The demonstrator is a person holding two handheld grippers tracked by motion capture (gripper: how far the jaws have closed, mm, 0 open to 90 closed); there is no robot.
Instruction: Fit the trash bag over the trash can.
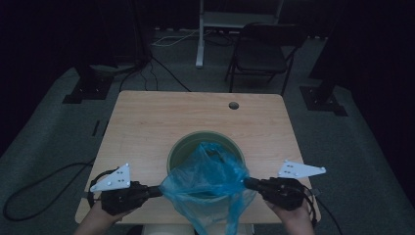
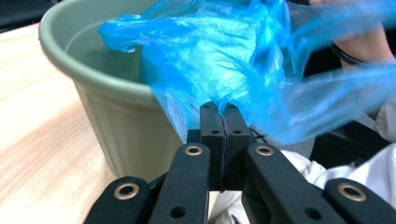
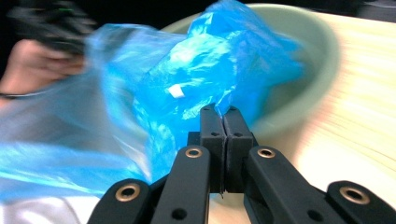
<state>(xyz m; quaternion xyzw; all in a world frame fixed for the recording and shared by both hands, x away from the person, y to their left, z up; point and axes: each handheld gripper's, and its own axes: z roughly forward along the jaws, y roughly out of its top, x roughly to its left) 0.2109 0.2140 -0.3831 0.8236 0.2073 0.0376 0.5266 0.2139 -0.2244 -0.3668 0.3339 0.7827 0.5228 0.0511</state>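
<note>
a green bucket (image 1: 182, 147) stands on the wooden table (image 1: 147, 127), near the edge where the person sits. a thin blue plastic bag (image 1: 208, 178) is stretched over the near side of the bucket, part of it lying across the rim and inside, part hanging down past the table edge in front of the bucket. the left gripper (image 1: 157, 191), just left of the bucket, is clenched on the bag's left edge; in the left gripper view its jaws meet with the blue film (image 2: 210, 56) pinched at their tips. the right gripper (image 1: 247, 183), just right of the bucket, likewise grasps the bag's right edge, jaws pressed together on the film (image 3: 196, 84).
</note>
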